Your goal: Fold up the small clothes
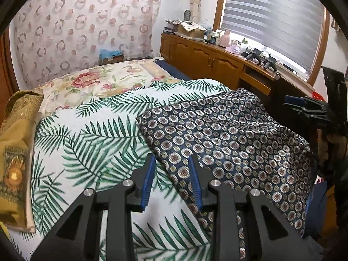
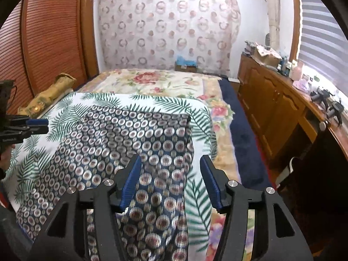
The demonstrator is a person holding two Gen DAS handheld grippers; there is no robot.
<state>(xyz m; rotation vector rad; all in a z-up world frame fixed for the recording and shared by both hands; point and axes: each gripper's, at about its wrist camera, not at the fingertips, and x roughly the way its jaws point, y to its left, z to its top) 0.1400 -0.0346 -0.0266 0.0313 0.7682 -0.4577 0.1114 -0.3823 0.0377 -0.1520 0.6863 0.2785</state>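
A dark navy garment [image 1: 228,134] printed with round medallions lies spread on the leaf-print sheet [image 1: 87,134] of the bed. My left gripper [image 1: 171,163] hovers over the garment's near left edge. Its blue pads stand apart and nothing is pinched between them. My right gripper [image 2: 170,163] is open above the garment [image 2: 130,139], whose near right part lies under the gap between the pads without touching them. Each gripper also shows in the other's view: the right gripper [image 1: 291,105] at the garment's right side, the left gripper [image 2: 44,125] at its left side.
A floral quilt [image 2: 156,82] covers the far half of the bed. A yellow pillow [image 1: 15,152] lies along the left edge. A wooden cabinet [image 2: 271,108] with clutter on top runs under the window on the right. Slatted wardrobe doors [image 2: 43,43] stand at the left.
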